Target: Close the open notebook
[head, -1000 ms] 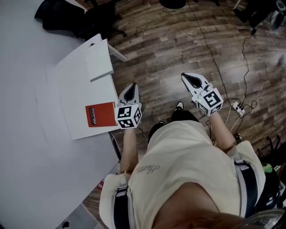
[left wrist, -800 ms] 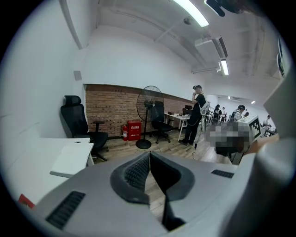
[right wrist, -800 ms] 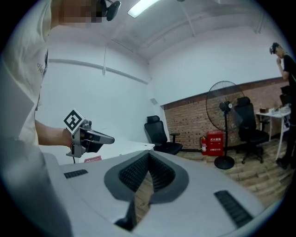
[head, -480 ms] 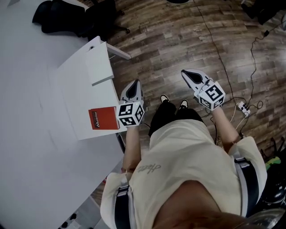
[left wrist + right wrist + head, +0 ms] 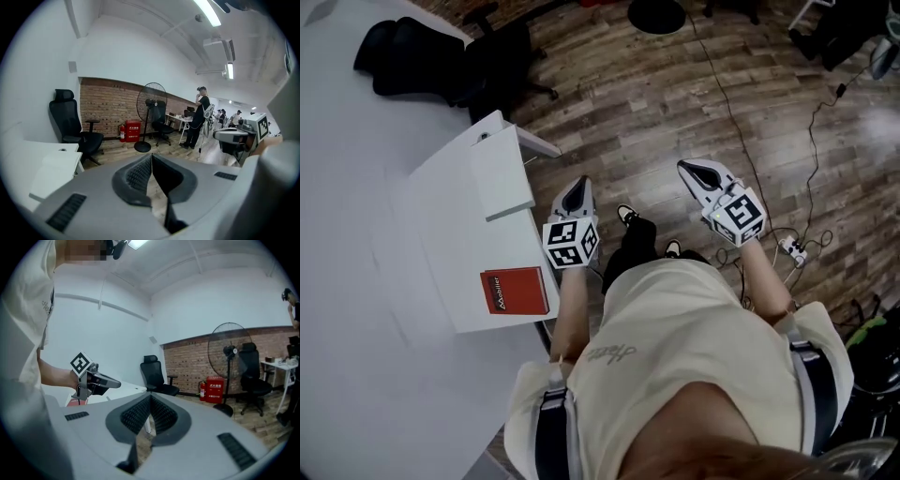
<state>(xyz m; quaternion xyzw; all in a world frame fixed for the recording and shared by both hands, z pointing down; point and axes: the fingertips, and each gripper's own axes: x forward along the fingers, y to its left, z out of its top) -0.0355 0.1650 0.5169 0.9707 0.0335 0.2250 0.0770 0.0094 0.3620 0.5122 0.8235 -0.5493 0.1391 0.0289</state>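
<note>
The red notebook lies closed, cover up, near the front corner of a white desk panel. My left gripper hangs beyond the desk's edge, over the wooden floor, apart from the notebook. Its jaws are shut and empty in the left gripper view. My right gripper is further right, also over the floor, shut with nothing between its pads. In the right gripper view, the left gripper shows beside the desk, with a sliver of the red notebook below it.
A white pad lies on the desk's far corner. A black office chair stands behind the desk. Cables and a power strip lie on the floor at right. A fan's round base is far ahead. A person stands by distant desks.
The left gripper, which was right beside the notebook's edge, has moved away from it and off the desk. The right gripper moved along with it. Both stayed shut.
</note>
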